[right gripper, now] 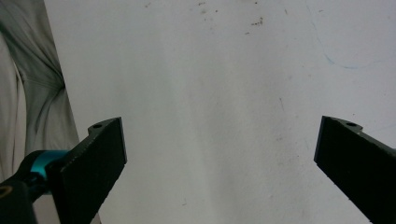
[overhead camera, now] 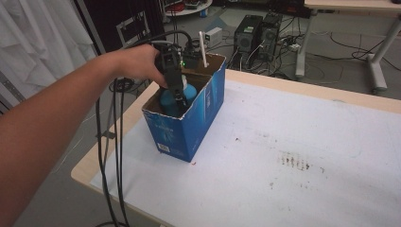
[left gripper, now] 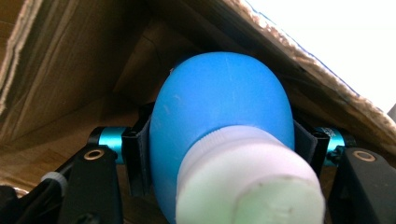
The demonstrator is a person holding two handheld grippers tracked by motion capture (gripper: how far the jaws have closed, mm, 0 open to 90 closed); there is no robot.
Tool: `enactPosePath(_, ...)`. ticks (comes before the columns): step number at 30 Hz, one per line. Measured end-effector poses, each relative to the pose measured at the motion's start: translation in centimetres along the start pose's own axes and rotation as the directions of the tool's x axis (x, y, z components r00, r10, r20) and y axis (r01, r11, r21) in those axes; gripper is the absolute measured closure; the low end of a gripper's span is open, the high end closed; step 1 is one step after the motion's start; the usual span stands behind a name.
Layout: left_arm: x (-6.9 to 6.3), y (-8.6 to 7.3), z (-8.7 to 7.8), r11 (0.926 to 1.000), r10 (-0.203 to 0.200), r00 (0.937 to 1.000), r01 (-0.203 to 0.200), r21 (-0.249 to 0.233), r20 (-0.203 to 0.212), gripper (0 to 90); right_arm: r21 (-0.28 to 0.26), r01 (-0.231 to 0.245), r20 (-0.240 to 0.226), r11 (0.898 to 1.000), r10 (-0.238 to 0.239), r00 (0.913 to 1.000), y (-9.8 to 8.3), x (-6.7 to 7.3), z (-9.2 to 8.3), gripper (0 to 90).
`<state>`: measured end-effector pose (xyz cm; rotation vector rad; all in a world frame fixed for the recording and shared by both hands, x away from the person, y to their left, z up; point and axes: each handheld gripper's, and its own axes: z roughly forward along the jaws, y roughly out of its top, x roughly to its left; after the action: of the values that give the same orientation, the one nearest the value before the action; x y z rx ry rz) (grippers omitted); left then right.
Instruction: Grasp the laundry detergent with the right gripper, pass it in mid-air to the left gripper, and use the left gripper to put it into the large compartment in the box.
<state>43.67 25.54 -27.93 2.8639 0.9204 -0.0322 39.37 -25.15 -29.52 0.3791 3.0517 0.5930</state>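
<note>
A blue bottle with a white cap sits inside an open blue cardboard box near the table's left edge. My left gripper reaches down into the box, and its jaws press on both sides of the bottle's body. In the left gripper view the bottle lies between the black jaws, cap toward the camera, with brown box walls around it. My right gripper hovers over the white table cover, jaws wide apart and nothing between them.
The white, stained table cover stretches to the right of the box. A white upright stick stands at the box's far end. Black cables hang off the table's left edge. Computer towers stand on the floor behind.
</note>
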Motion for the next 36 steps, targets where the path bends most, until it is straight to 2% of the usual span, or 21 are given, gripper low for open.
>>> enactPosePath(7, 0.3, -0.2, -1.1, 0.9966, -0.041, 0.9991, 0.04, -0.073, -0.012, 32.8, -0.002, -0.004, 0.002, 1.0, 0.004, 1.0, 0.0, 0.0, -0.1, 1.7)
enactPosePath(14, 0.0, -0.6, -3.1, 0.9899, -0.051, 0.9981, 0.045, -0.134, -0.036, 29.0, -0.003, 0.0, 0.005, 1.0, 0.0, 1.0, 0.1, 0.3, -0.2, 1.7)
enactPosePath(16, -0.2, -0.6, -3.7, 0.9855, -0.054, 0.9979, 0.048, -0.163, -0.036, 25.3, -0.003, -0.001, 0.008, 1.0, 0.001, 1.0, 0.1, 0.4, -0.2, 1.7)
enactPosePath(21, -1.0, -0.6, -5.4, 0.9756, -0.058, 0.9972, 0.046, -0.215, -0.048, 25.2, -0.012, 0.001, 0.015, 1.0, -0.001, 0.9999, 0.1, 0.5, -0.4, 1.7)
enactPosePath(24, -1.8, -0.2, -6.3, 0.9696, -0.044, 0.9961, 0.024, -0.244, -0.076, 19.6, -0.015, -0.004, 0.02, 1.0, 0.004, 0.9998, 0.1, 0.6, -0.5, 1.7)
enactPosePath(27, -2.6, 0.3, -7.3, 0.9634, -0.013, 0.9948, -0.014, -0.268, -0.101, 19.6, -0.023, -0.003, 0.026, 1.0, 0.004, 0.9997, 0.1, 0.7, -0.7, 1.7)
enactPosePath(30, -3.5, 0.9, -7.9, 0.9655, 0.017, 0.9929, -0.046, -0.256, -0.117, 19.6, -0.026, -0.007, 0.029, 1.0, 0.007, 0.9996, 0.1, 0.8, -0.8, 1.7)
enactPosePath(31, -3.8, 1.2, -8.0, 0.9626, 0.017, 0.9919, -0.051, -0.266, -0.126, 19.6, -0.029, -0.005, 0.032, 1.0, 0.006, 0.9995, 0.1, 0.8, -0.9, 1.7)
enactPosePath(34, -4.5, 1.8, -8.4, 0.959, 0.03, 0.9922, -0.063, -0.276, -0.121, 19.6, -0.037, -0.003, 0.037, 0.999, 0.004, 0.9993, 0.1, 0.9, -1.1, 1.7)
enactPosePath(36, -4.8, 2.3, -8.5, 0.954, 0.033, 0.9931, -0.065, -0.293, -0.112, 19.6, -0.038, -0.004, 0.039, 0.999, 0.006, 0.9992, 0.0, 1.0, -1.2, 1.7)
